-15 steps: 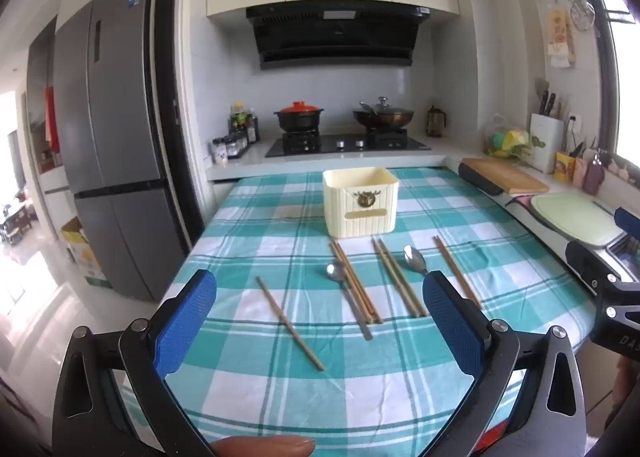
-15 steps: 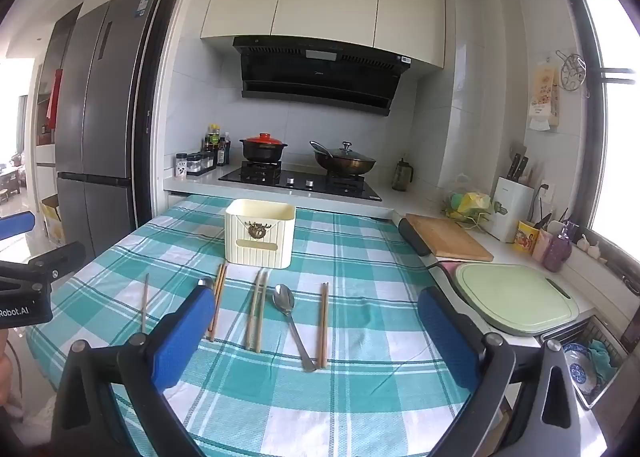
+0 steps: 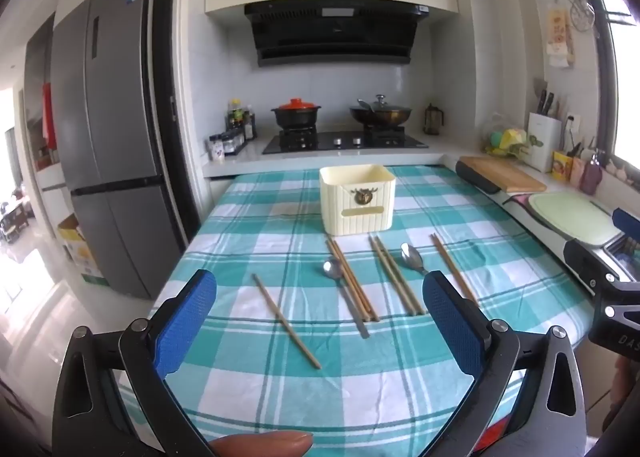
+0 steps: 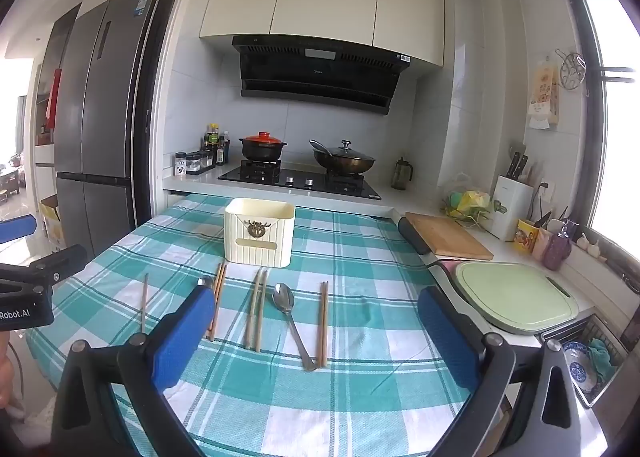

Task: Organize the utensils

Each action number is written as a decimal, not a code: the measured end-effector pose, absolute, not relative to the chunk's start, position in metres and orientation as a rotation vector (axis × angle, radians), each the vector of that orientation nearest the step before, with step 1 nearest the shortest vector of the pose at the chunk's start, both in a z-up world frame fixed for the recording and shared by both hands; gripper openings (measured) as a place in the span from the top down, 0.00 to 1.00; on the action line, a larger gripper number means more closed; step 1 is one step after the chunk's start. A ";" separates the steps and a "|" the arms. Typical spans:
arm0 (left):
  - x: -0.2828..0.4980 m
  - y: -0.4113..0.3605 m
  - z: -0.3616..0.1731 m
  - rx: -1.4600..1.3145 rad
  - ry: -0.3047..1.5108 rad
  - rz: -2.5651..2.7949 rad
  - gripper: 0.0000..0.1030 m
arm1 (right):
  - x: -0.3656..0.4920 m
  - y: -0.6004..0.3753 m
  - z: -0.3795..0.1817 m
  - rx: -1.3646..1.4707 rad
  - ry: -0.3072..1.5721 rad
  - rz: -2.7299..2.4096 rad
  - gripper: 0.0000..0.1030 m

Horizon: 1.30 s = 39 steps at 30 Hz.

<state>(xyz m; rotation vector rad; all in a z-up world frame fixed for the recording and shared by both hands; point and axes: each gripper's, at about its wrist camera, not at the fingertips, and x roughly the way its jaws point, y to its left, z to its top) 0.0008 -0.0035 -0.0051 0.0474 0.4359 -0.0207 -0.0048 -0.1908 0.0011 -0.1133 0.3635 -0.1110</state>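
On a table covered by a teal-and-white checked cloth (image 3: 248,389), a cream utensil holder (image 3: 357,199) stands upright. In front of it, apart from it, lie chopsticks (image 3: 285,320) and two metal spoons (image 4: 290,323) in a loose row. The left gripper (image 3: 320,327) and right gripper (image 4: 314,337) hover above the near edge, jaws spread wide, both empty.

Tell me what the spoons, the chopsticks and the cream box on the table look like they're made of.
Spoons: likely polished steel, silvery with bright glints. Chopsticks: probably wood or bamboo, matte brown and thin. Cream box: seemingly plastic, smooth ribbed walls, with a brass-coloured emblem.
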 end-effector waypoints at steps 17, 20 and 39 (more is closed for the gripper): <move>0.003 -0.005 -0.006 0.044 0.450 -0.034 0.00 | -0.007 -0.197 -0.001 -0.099 0.370 -0.127 0.00; 0.003 -0.006 -0.007 0.044 0.452 -0.035 0.00 | -0.006 -0.197 -0.001 -0.102 0.371 -0.128 0.00; 0.009 -0.007 -0.008 0.054 0.465 -0.033 0.00 | -0.006 -0.203 -0.004 -0.091 0.379 -0.127 0.00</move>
